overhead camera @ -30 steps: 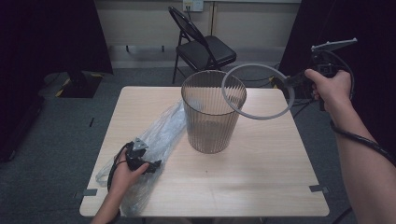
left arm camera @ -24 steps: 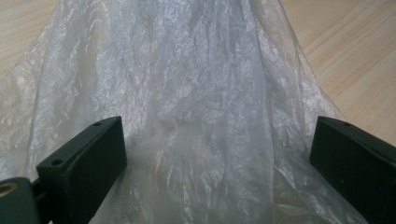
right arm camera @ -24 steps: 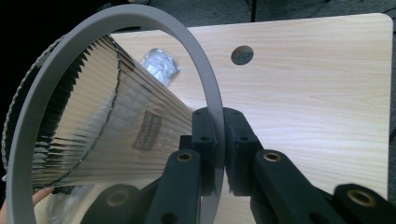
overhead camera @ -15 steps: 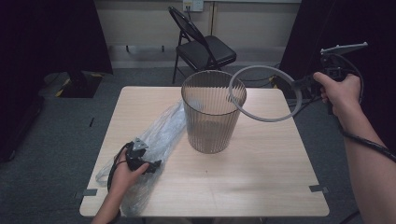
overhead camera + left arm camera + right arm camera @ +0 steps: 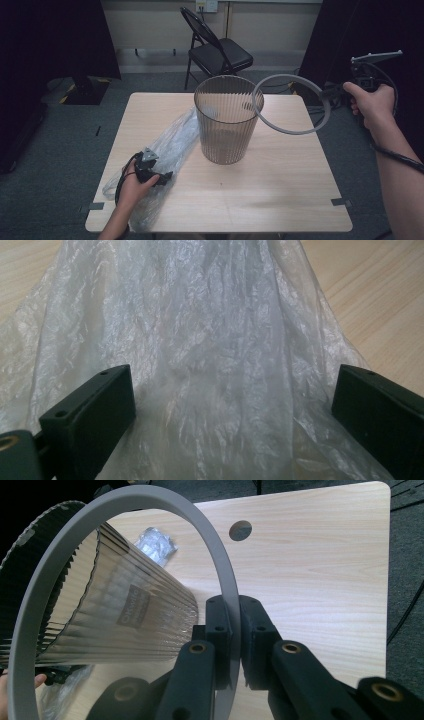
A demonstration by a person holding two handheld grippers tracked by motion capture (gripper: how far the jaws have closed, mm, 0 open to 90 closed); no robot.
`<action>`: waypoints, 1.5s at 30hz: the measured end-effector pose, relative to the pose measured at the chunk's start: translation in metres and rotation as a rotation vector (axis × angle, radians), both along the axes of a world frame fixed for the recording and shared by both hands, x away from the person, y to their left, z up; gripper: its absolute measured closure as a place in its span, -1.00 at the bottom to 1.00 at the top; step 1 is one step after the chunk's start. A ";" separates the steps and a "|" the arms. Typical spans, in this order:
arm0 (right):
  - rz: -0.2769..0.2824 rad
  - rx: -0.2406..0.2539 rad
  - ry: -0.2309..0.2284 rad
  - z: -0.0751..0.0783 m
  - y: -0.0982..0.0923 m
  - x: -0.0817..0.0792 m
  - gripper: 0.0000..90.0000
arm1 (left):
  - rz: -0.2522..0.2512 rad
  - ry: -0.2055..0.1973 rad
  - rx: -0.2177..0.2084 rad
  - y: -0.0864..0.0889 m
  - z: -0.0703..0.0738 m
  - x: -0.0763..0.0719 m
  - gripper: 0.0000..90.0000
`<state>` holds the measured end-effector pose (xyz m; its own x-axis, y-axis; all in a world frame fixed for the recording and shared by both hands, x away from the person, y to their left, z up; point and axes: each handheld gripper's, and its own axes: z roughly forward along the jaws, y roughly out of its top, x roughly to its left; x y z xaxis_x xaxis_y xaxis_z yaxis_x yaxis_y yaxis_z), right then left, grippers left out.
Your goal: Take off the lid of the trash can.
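A ribbed, see-through waste bin [image 5: 227, 120] stands upright in the middle of the wooden table [image 5: 280, 200]. Up at the right, my right gripper [image 5: 331, 91] is shut on a grey ring [image 5: 292, 105], holding it in the air just right of the bin's rim. In the right gripper view the black jaws pinch the ring [image 5: 215, 570] edge-on, with the bin [image 5: 100, 610] seen through it. A clear plastic bag [image 5: 165, 150] lies crumpled on the table's left. My left gripper [image 5: 167, 175] rests on the bag, jaws wide apart, with the bag [image 5: 210, 355] between them.
A black folding chair [image 5: 215, 47] stands beyond the table's far edge. Grey carpet surrounds the table. A cable loops from the left gripper near the table's front-left corner. Bare tabletop lies in front of and to the right of the bin.
My right hand has carried the grey ring a little to the right, away from the bin's rim. The left hand and the bag have stayed put.
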<state>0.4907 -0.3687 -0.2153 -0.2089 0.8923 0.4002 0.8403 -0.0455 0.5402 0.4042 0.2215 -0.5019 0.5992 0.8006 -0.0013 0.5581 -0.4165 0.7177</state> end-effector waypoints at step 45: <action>-0.037 -0.010 0.058 -0.061 -0.051 -0.018 0.87 | 0.001 -0.001 0.000 0.000 0.000 0.000 -0.93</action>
